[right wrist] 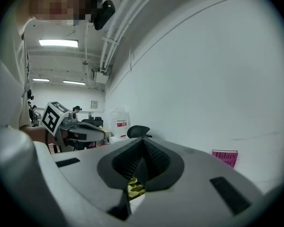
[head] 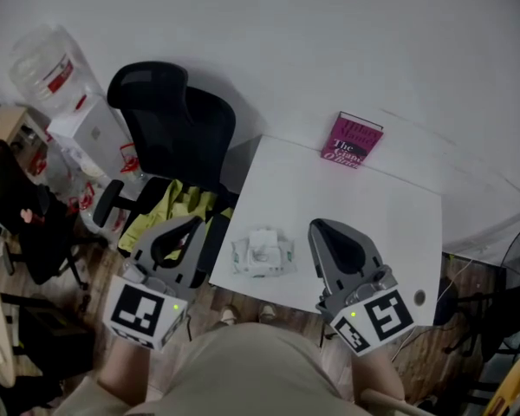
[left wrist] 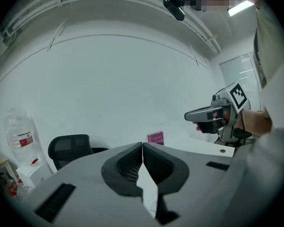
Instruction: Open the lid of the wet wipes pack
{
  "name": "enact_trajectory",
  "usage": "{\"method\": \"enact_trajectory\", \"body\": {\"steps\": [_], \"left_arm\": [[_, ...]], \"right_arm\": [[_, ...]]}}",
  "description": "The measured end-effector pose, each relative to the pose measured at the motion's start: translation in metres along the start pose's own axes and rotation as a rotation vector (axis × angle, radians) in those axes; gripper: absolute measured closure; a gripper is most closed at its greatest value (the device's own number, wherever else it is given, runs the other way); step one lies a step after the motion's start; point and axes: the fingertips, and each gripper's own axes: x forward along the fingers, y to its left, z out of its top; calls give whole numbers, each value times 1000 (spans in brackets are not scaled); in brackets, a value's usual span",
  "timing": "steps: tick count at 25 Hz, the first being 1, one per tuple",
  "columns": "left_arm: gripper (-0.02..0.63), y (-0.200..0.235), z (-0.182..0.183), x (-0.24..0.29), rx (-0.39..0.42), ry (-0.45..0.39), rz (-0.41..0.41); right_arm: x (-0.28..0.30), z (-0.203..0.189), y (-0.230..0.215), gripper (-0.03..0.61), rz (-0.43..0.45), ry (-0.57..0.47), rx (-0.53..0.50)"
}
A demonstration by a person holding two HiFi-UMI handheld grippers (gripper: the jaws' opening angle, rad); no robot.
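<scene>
The wet wipes pack (head: pixel 262 253), white with green print, lies on the white table (head: pixel 373 224) near its front edge. A white lid patch sits in its middle; I cannot tell whether it is raised. Both grippers hang above the table's front, one on each side of the pack, and touch nothing. My left gripper (head: pixel 193 224) is shut, its ribbed pads meeting at the tips (left wrist: pixel 142 144) with nothing between them. My right gripper (head: pixel 317 226) is also shut and empty (right wrist: pixel 142 141). Each gripper shows in the other's view: the right gripper (left wrist: pixel 208 113), the left gripper (right wrist: pixel 80 129).
A pink book (head: pixel 353 139) leans against the wall at the table's back. A black office chair (head: pixel 178 128) with a yellow-green cloth (head: pixel 169 206) on its seat stands left of the table. Water bottles (head: pixel 43 68) and boxes crowd the far left.
</scene>
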Motion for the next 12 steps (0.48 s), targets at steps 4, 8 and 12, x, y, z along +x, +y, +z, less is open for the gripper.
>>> {"method": "enact_trajectory", "body": {"steps": [4, 8, 12], "left_arm": [[591, 2, 0, -2, -6, 0, 3], [591, 2, -1, -1, -5, 4, 0], [591, 6, -6, 0, -14, 12, 6]], "right_arm": [[5, 0, 5, 554, 30, 7, 5], [7, -1, 6, 554, 29, 17, -20], [9, -2, 8, 554, 34, 22, -31]]}}
